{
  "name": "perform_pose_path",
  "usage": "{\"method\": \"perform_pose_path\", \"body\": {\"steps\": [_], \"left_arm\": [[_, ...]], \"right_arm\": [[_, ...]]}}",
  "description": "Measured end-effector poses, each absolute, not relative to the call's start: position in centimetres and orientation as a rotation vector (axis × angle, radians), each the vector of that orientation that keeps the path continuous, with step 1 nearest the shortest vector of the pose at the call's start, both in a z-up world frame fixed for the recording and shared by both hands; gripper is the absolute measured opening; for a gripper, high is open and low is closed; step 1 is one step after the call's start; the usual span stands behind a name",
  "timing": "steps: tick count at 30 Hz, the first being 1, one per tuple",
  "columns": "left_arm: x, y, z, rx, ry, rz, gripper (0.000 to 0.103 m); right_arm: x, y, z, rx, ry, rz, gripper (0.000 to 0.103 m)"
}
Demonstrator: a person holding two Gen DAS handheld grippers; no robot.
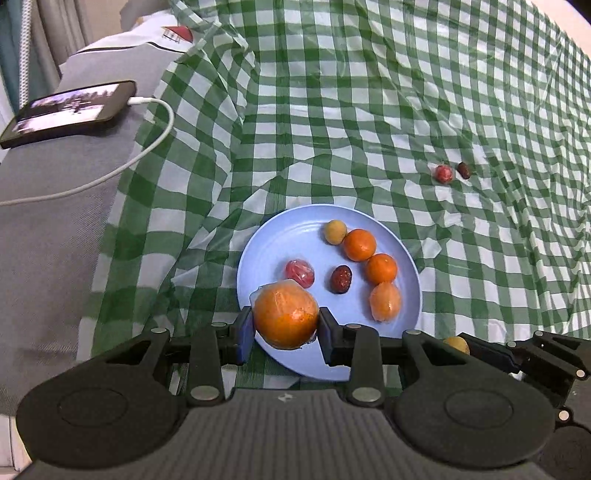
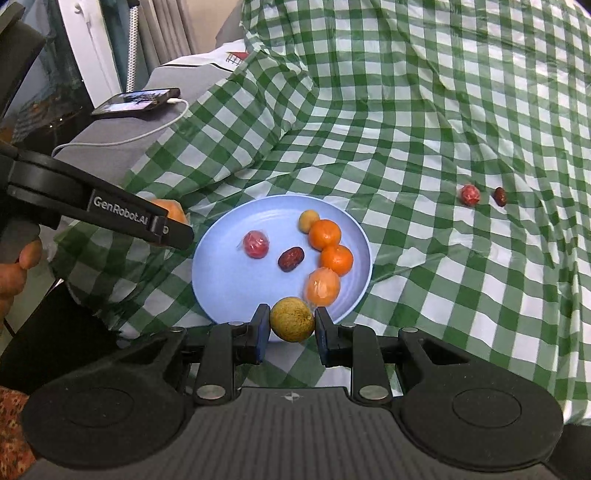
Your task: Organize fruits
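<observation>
The checked cloth covers most of what shows, wrinkled and ridged, so round fruit on it would likely roll; that seems the reason for gathering everything on the plate. The plate lies flat on the cloth and already holds two oranges, a wrapped orange piece, a small yellow fruit, a wrapped red one and a date.

The left gripper is clamped on a wrapped orange at the plate's near left rim. The right gripper is closed on a yellow-green fruit over the near rim. Both loads are held from the sides, low over the rim, probably to be set down rather than dropped.

Two pieces remain out on the cloth, well apart from the plate: a red fruit and a second date near it.

Left of the cloth, a phone lies on a grey surface with a white cable plugged in. Curtains hang behind.
</observation>
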State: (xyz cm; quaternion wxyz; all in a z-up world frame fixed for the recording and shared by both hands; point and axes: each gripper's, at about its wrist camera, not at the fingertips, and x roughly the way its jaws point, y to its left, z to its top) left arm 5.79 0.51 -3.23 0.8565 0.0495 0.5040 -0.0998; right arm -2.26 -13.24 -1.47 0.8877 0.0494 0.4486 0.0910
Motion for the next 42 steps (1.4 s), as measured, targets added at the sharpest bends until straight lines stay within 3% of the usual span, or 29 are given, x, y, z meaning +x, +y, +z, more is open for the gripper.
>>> {"method": "perform_pose_path", "body": {"steps": [17, 18, 19, 20, 21, 27, 33, 42], "left_arm": [[11.1, -2.1, -8.4, 0.199, 1.140, -0.229, 0.042], [11.2, -2.1, -8.2, 0.194, 1.134, -0.234, 0.057], [11.2, -2.1, -7.9, 0.186, 1.119, -0.236, 0.085], [11.1, -2.0, -7.2, 0.175, 1.085, -0.231, 0.097], [10.8, -1.9, -6.6, 0.167, 1.046, -0.227, 0.103], [8.8, -1.2, -4.8, 0.206, 1.045, -0.230, 0.103], [4.4, 0.6, -3.8, 0.212, 1.066, -0.189, 0.103], [-0.8, 1.0, -1.6, 0.204, 1.006, -0.154, 0.103]], "right_arm": [[4.0, -12.9, -5.4, 0.079, 0.967, 0.199, 0.028], [4.3, -12.6, -5.4, 0.061, 0.962, 0.218, 0.028], [4.5, -12.3, -5.4, 0.038, 0.952, 0.236, 0.032], [4.6, -12.1, -5.3, 0.020, 0.940, 0.241, 0.051], [4.6, -11.9, -5.0, 0.004, 0.924, 0.239, 0.066], [2.3, -11.9, -2.7, -0.007, 0.917, 0.218, 0.096], [-2.0, -11.5, -0.6, 0.010, 0.953, 0.247, 0.101], [-6.5, -13.4, 2.1, 0.087, 0.857, 0.082, 0.102]]}}
